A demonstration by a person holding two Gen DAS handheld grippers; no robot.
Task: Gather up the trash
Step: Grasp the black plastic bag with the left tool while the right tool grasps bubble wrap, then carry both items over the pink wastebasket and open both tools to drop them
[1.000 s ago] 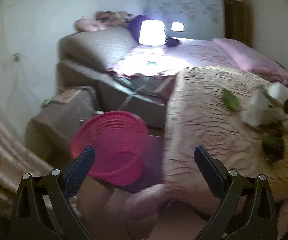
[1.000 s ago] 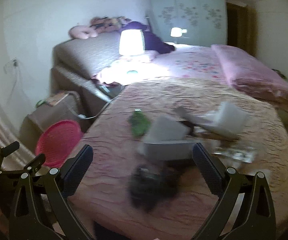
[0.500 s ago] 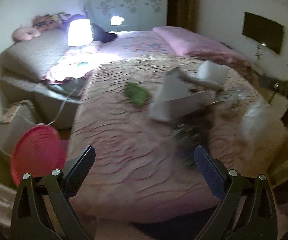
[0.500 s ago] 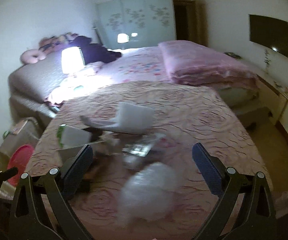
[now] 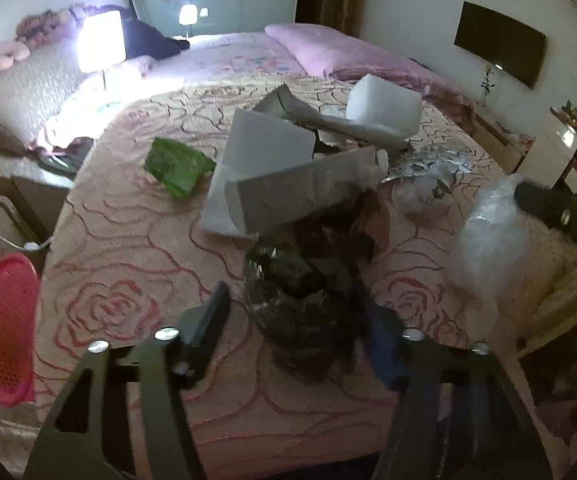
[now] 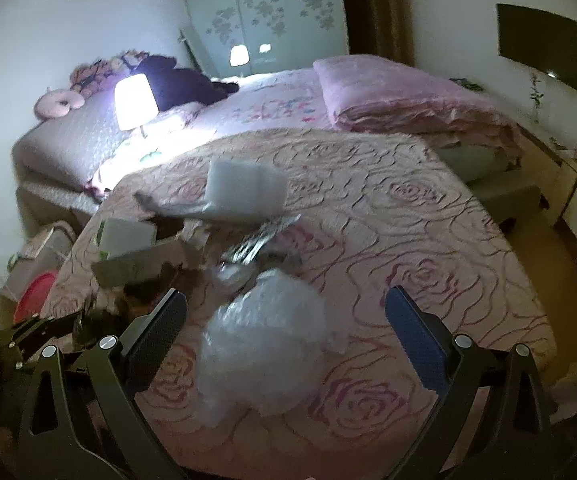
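Trash lies on the rose-patterned bedspread [image 5: 120,264]: a dark crumpled plastic bag [image 5: 300,300], a torn cardboard box [image 5: 288,184], white foam blocks [image 5: 384,104], a green packet [image 5: 176,164], and a clear bubble-wrap bundle [image 5: 488,248]. My left gripper [image 5: 292,320] is partly closed around the dark bag, its fingers on either side of it. My right gripper [image 6: 284,320] is open with the bubble-wrap bundle [image 6: 264,344] between its fingers.
A pink mesh basket [image 5: 4,332] stands on the floor left of the bed, also in the right wrist view [image 6: 34,296]. A lit lamp [image 6: 134,100] and folded pink duvet [image 6: 408,96] sit at the back. A TV [image 5: 500,48] hangs on the right wall.
Both grippers swung right from the basket side and moved in over the bed. The left now straddles the dark bag and has narrowed; the right now frames the bubble wrap.
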